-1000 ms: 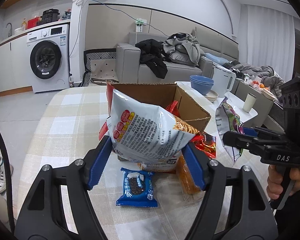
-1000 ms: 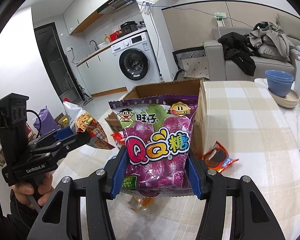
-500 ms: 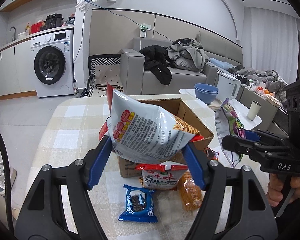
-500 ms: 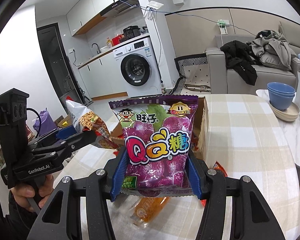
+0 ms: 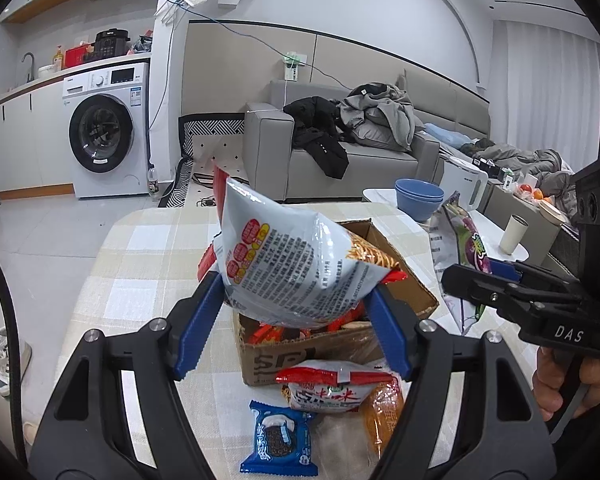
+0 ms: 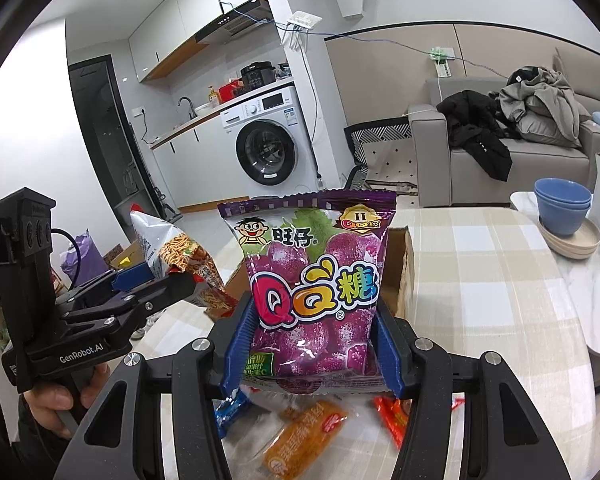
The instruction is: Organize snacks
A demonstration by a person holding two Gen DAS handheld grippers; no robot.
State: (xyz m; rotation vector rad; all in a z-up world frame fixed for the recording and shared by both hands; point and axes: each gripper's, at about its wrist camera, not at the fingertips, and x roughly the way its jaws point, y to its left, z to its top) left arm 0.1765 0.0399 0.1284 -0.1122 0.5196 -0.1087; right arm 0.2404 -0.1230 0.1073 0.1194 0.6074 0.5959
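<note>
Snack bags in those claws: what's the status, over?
Left claw grips silver noodle-snack bag. Right claw grips purple candy bag. Brown cardboard box below, nothing blocking.

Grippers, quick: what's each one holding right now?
Left gripper: shut on the silver noodle-snack bag.
Right gripper: shut on the purple QQ candy bag.

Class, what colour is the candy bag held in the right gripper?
Mostly purple, with rainbow lettering; the candy bag shows best in the right wrist view.

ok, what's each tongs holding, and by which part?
Left tongs: grey noodle-snack bag, pinched across its lower end. Right tongs: purple candy bag, gripped by both side edges near the bottom.
</note>
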